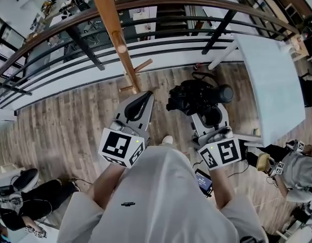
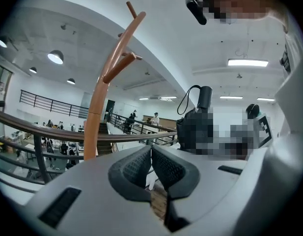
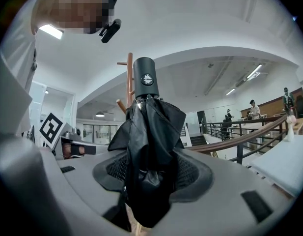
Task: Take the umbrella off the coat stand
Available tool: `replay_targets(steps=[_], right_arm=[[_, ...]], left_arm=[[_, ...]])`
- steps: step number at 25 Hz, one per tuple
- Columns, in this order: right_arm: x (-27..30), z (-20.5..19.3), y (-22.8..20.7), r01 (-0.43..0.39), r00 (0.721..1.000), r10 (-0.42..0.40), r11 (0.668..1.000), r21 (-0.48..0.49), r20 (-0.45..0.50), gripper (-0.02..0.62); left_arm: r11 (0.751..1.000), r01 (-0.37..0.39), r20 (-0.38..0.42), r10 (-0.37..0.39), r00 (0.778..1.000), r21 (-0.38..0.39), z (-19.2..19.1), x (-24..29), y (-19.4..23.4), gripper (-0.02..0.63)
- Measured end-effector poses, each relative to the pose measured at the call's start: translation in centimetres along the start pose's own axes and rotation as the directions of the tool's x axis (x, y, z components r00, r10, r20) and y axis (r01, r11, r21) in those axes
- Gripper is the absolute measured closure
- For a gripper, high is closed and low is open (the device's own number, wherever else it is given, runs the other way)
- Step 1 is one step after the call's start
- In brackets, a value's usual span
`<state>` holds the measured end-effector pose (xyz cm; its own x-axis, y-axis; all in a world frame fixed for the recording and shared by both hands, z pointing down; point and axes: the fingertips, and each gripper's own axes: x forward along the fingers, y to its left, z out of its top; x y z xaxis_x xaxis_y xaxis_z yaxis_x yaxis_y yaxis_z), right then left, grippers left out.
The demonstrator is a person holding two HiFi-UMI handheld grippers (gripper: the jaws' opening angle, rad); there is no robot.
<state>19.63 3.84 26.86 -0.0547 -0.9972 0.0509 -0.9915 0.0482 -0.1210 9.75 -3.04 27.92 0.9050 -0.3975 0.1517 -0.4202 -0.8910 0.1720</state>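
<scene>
My right gripper (image 3: 151, 171) is clamped on the umbrella (image 3: 149, 127). The folded black cloth bunches between the two pads and spills over them. The umbrella points away from me, its stubby handle (image 3: 146, 77) at the far end. My left gripper (image 2: 151, 163) has its pads together with nothing between them, and it rides beside the right one, a little apart.

I judge the umbrella light but awkward. The cloth is soft and loose, so it can slide in the pads, while the shaft inside is stiff. A firmer hold would be on the shaft, or nearer the hard handle, not on slack folds. The wrist loop (image 1: 201, 76) hangs free at the handle end and could snag on something.

The umbrella looks clear of the coat stand (image 1: 114, 34), whose wooden pole rises just past my left gripper. Its short pegs (image 1: 143, 65) stick out low toward the umbrella, so I should mind them when swinging left. To my right the corner of a white worktop (image 1: 277, 80) comes close. Ahead the curved railing (image 3: 226, 138) closes off the way forward. The most open room is over the wooden floor (image 1: 64, 120) between stand and worktop, and back toward my body.
</scene>
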Motion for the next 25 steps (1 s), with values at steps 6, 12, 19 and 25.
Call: replay_targets(steps=[6, 12, 19, 25], right_arm=[[-2.3, -3.2, -0.9, 0.027, 0.998, -0.026, 1.000, 0.012, -0.061, 0.348], [-2.5, -4.4, -0.7, 0.056, 0.997, -0.054, 0.997, 0.045, -0.062, 0.348], [-2.6, -7.4, -2.1, 0.118, 0.989, -0.113, 0.992, 0.055, -0.091, 0.348], [-3.5, -9.0, -2.7, 0.133, 0.987, -0.123, 0.987, 0.093, -0.105, 0.348]], left_arm=[[0.998, 0.058, -0.013, -0.058, 0.998, 0.024, -1.7, 0.8, -1.8, 0.581], [0.996, 0.086, -0.023, -0.086, 0.996, 0.021, -3.1, 1.6, -1.8, 0.581], [0.997, 0.073, -0.042, -0.072, 0.996, 0.009, -5.8, 2.4, -1.3, 0.581], [0.997, 0.070, -0.050, -0.070, 0.996, 0.008, -6.8, 2.2, -1.9, 0.581]])
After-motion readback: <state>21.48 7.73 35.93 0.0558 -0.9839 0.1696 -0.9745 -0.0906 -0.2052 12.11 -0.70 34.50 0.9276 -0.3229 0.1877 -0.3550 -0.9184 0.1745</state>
